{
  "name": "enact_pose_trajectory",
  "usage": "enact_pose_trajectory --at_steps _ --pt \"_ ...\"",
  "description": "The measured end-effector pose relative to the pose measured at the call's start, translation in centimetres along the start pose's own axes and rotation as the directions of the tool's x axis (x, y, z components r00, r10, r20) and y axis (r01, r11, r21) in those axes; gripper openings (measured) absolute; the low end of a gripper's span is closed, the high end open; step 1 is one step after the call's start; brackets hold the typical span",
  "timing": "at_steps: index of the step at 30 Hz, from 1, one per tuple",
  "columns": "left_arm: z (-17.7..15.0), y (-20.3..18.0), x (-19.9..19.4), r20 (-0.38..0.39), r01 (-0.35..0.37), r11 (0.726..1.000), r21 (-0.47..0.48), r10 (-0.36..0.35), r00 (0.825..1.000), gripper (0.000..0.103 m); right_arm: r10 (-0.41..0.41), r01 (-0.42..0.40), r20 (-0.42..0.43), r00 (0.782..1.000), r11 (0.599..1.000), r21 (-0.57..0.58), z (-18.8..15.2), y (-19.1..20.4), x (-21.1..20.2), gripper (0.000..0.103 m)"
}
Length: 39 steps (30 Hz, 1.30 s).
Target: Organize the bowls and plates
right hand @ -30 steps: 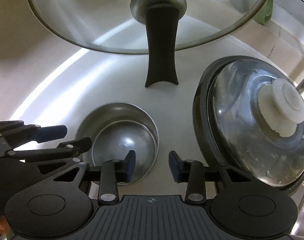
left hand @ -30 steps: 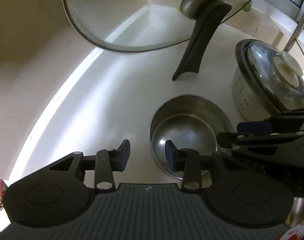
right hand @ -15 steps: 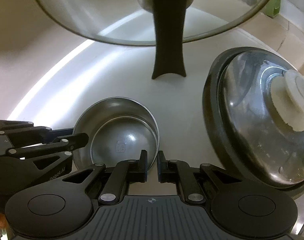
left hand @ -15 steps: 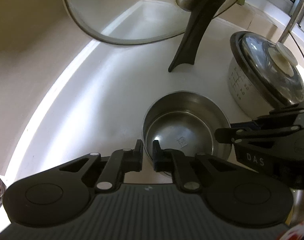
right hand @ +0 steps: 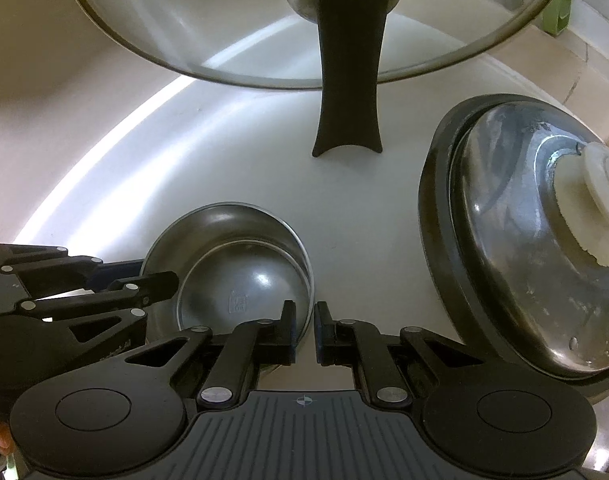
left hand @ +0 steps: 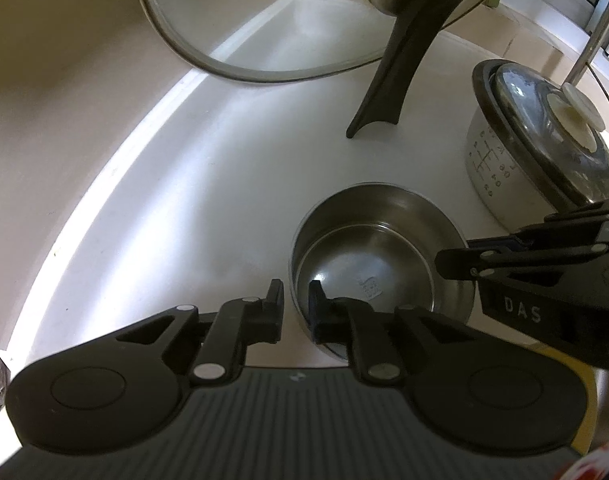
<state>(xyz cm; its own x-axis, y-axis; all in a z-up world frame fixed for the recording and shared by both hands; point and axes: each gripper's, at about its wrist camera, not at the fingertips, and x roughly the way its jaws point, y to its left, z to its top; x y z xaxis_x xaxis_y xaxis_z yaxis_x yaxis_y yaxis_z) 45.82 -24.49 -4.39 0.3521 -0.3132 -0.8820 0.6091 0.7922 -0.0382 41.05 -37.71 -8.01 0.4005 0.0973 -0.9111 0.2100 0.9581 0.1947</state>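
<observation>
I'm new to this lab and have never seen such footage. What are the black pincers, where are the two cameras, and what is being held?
No robot here: a person carries a hand-held gripper in each hand, each with a fisheye camera looking along its two fingers. In the left wrist view, the left gripper straddles the near rim of a steel bowl, one finger inside, one outside, nearly closed on it. In the right wrist view, the right gripper does the same on the opposite rim. A second bowl seems nested inside. The bowl rests on a white counter. Behind it a glass lid stands propped on its black handle; to the right sits a pot with a white knob.
</observation>
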Motion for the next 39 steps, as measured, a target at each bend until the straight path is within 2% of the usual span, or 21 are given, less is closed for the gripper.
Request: enact_pose_trajectory --at_steps 9,23,39 --pt "-0.1 -0.4 -0.8 0.017 -0.018 1.000 0.022 0.018 1.000 0.007 -0.011 0.011 0.024 1.000 1.000 -0.025 0.0 0.4 -0.8 0.007" --pt "0.4 -0.9 -4.3 0.092 -0.041 0.999 0.025 0.038 0.995 0.008 -0.016 0.022 0.107 0.994 0.998 -0.053 0.3 1.3 -4.9 0.007" --pt "-0.3 -2.0 -9.5 0.193 -0.056 0.998 0.035 0.049 0.980 0.008 -0.010 0.029 0.213 0.977 0.996 -0.087 -0.3 2.6 -10.1 0.007"
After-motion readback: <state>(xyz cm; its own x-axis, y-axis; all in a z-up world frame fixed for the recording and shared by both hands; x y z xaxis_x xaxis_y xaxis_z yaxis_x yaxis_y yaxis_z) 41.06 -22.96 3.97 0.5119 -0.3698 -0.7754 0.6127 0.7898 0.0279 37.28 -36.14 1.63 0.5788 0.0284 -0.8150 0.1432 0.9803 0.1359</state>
